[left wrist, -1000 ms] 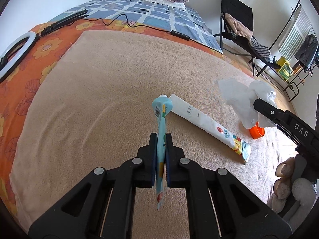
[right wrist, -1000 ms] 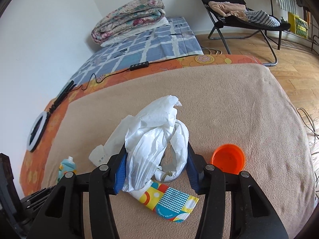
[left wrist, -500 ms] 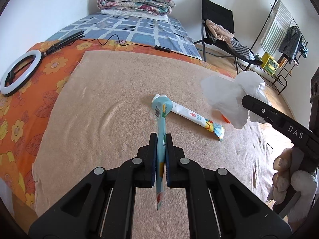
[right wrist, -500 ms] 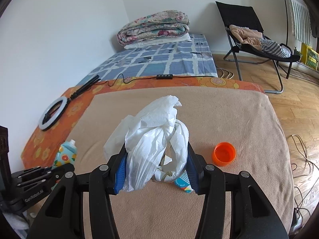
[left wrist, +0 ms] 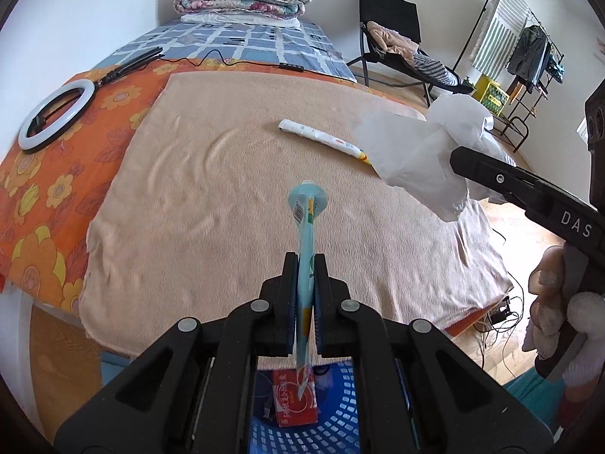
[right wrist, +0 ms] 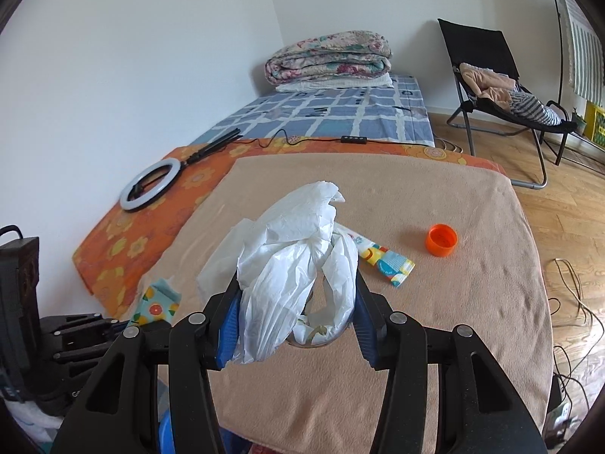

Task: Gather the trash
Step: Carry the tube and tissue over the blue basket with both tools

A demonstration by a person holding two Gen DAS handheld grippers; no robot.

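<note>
My left gripper point(left wrist: 305, 265) is shut on a flattened light-blue tube point(left wrist: 306, 223), held in the air above a blue perforated basket point(left wrist: 332, 412) that holds a red packet point(left wrist: 293, 403). The tube also shows in the right wrist view point(right wrist: 157, 302). My right gripper point(right wrist: 297, 302) is shut on a crumpled white plastic bag point(right wrist: 295, 249), lifted over the beige blanket point(right wrist: 416, 302); the bag also shows in the left wrist view point(left wrist: 423, 155). A white toothpaste tube point(left wrist: 321, 138) and an orange cap point(right wrist: 441, 239) lie on the blanket.
A ring light point(left wrist: 56, 113) with its cable lies on the orange flowered sheet point(left wrist: 41, 189). Folded quilts point(right wrist: 329, 56) sit at the bed's far end. A black chair point(right wrist: 491, 87) with clothes and a clothes rack point(left wrist: 529, 49) stand on the wooden floor at right.
Both grippers have pulled back and up from the blanket with the tube and the bag. The blue basket has come into view below my left gripper.
</note>
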